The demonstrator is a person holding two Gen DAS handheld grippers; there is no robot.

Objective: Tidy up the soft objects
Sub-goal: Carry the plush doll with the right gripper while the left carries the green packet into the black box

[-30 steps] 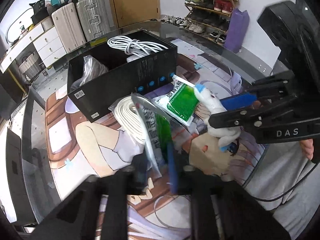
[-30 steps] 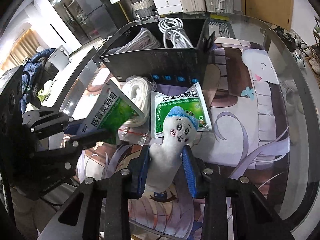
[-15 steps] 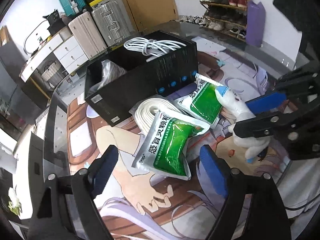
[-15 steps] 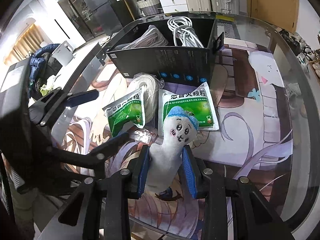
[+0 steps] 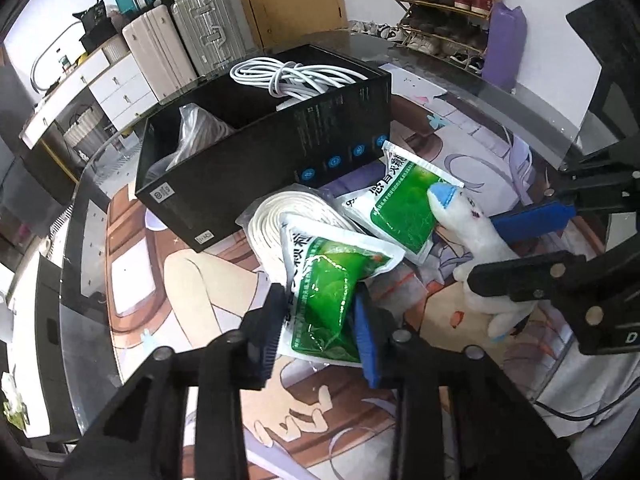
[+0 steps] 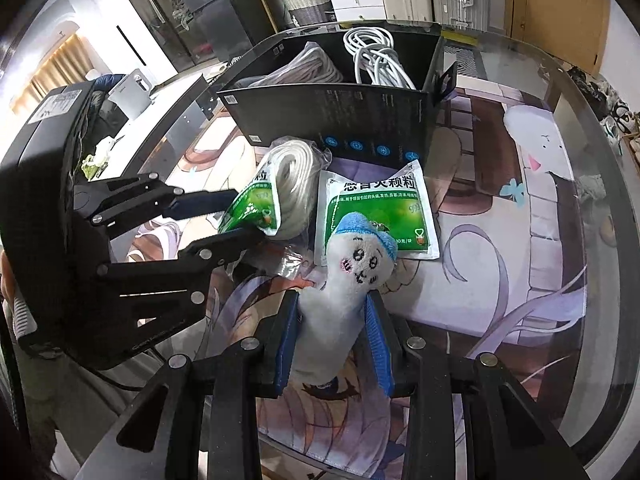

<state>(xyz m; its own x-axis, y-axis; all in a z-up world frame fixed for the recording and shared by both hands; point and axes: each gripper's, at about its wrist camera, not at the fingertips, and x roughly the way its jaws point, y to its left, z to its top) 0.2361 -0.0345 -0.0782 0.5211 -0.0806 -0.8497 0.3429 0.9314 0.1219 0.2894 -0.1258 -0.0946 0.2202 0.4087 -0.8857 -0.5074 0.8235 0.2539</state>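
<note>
My left gripper (image 5: 320, 320) is shut on a green medicine pouch (image 5: 324, 292), squeezing it; it shows from the side in the right wrist view (image 6: 250, 210). My right gripper (image 6: 332, 336) is shut on a white plush doll with a blue cap (image 6: 348, 280), also seen in the left wrist view (image 5: 476, 248). A second green pouch (image 6: 376, 212) lies flat on the mat under the doll's head. A bagged white rope coil (image 6: 292, 184) lies beside it. The open black box (image 5: 264, 160) behind holds a white cable (image 5: 288, 76) and a bagged item (image 5: 196, 132).
The objects rest on a printed anime mat (image 6: 500, 264) on a round glass table (image 6: 592, 128). Suitcases (image 5: 180, 40), a white dresser (image 5: 100, 84) and a shoe rack (image 5: 444, 4) stand beyond the table.
The left gripper was shut on the pouch, opened and dropped it flat on the mat, then closed on it again. The right gripper kept holding the doll.
</note>
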